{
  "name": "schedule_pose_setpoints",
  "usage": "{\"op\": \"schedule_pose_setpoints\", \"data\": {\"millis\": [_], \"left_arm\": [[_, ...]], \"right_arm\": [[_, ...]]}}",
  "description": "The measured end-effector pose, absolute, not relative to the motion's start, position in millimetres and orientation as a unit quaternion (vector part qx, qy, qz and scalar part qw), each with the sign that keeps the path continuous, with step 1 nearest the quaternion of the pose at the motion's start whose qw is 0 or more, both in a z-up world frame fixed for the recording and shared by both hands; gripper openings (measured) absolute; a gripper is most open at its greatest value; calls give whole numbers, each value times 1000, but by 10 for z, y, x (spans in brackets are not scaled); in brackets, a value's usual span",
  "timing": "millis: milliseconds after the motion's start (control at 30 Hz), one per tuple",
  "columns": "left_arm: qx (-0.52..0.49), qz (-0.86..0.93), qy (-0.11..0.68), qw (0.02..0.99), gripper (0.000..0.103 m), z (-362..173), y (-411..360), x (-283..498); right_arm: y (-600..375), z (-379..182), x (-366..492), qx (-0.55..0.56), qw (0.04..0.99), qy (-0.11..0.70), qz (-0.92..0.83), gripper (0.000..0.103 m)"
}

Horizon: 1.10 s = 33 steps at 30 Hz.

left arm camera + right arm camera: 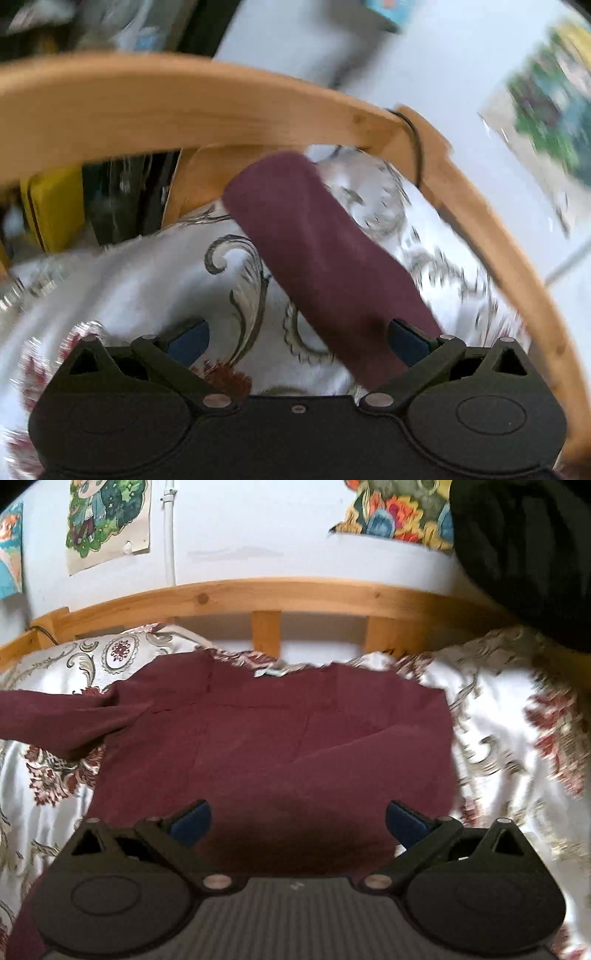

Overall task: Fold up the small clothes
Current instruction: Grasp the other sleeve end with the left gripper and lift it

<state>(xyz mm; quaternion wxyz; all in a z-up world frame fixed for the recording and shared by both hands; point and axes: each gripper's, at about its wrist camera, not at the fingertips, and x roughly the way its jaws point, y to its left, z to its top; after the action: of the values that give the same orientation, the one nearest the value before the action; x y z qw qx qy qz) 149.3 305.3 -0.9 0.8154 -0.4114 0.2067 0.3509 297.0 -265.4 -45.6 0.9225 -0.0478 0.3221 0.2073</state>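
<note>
A maroon long-sleeved shirt (pixel 273 746) lies flat on the patterned white bedspread (pixel 498 738), collar toward the wooden rail. One sleeve (pixel 66 716) stretches out to the left, and the other side looks folded in over the body. My right gripper (pixel 297 823) hovers open over the shirt's lower part, with nothing between its blue pads (pixel 192 823). In the blurred left wrist view the outstretched sleeve (pixel 317 258) runs diagonally over the bedspread (pixel 147 280) and passes close to the right-hand pad (pixel 406 343). My left gripper (pixel 297 343) stands wide open and grips nothing.
A wooden bed rail (pixel 295 594) borders the far side and bends around a corner (pixel 424 147) with a black cable. Posters (pixel 107 520) hang on the white wall. A large dark object (pixel 524 554) sits at the upper right. A yellow box (pixel 55 206) lies beyond the rail.
</note>
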Motion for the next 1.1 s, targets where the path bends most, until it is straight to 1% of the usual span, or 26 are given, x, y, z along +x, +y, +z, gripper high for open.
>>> {"op": "schedule_pose_setpoints", "data": {"millis": [67, 133, 167, 200, 233, 267, 300, 333, 367, 400, 500, 667, 833, 900, 1000, 1100], "left_arm": [[-428, 359, 170, 812, 102, -45, 3048, 1469], [-428, 370, 136, 813, 97, -46, 3027, 1490], [-425, 376, 121, 814, 91, -49, 3002, 1508], [-423, 378, 105, 816, 77, -77, 2987, 1555], [-426, 376, 93, 818, 68, -96, 2977, 1565], [-433, 371, 83, 817, 51, -131, 2962, 1594], [-443, 368, 78, 814, 38, -161, 2972, 1607], [-447, 369, 72, 812, 33, -198, 2956, 1637], [-448, 371, 61, 812, 20, -210, 2947, 1591], [-445, 370, 48, 814, 5, -207, 2926, 1575], [-430, 353, 14, 831, 2, -139, 2881, 1478], [-365, 298, -53, 880, 1, 74, 2655, 1482], [-251, 166, -107, 948, 1, 316, 2083, 1521], [-208, 95, -115, 967, 1, 362, 1778, 1566], [-158, 2, -111, 981, 2, 289, 1269, 1595], [-124, -91, -58, 986, 2, 111, 798, 1718]], "right_arm": [[-2612, -520, 3019, -41, 918, 332, 211, 103], [-2586, -565, 3037, -42, 916, 335, 216, 103], [-2570, -581, 3042, -46, 915, 335, 218, 103], [-2551, -599, 3023, -52, 915, 334, 220, 103], [-2539, -606, 3002, -58, 915, 333, 222, 103], [-2530, -613, 2990, -64, 914, 330, 225, 103], [-2519, -617, 2982, -69, 915, 329, 226, 103], [-2514, -617, 2969, -72, 915, 327, 225, 103], [-2508, -615, 2967, -74, 915, 325, 225, 103], [-2506, -614, 2969, -74, 916, 324, 225, 103], [-2506, -610, 2990, -72, 918, 322, 223, 103], [-2543, -600, 2984, -74, 922, 308, 221, 103], [-2621, -572, 2968, -71, 926, 299, 218, 103], [-2660, -540, 2982, -66, 930, 294, 211, 103], [-2742, -446, 3023, -61, 937, 282, 195, 103], [-2915, -294, 3074, -53, 951, 254, 167, 103]]}}
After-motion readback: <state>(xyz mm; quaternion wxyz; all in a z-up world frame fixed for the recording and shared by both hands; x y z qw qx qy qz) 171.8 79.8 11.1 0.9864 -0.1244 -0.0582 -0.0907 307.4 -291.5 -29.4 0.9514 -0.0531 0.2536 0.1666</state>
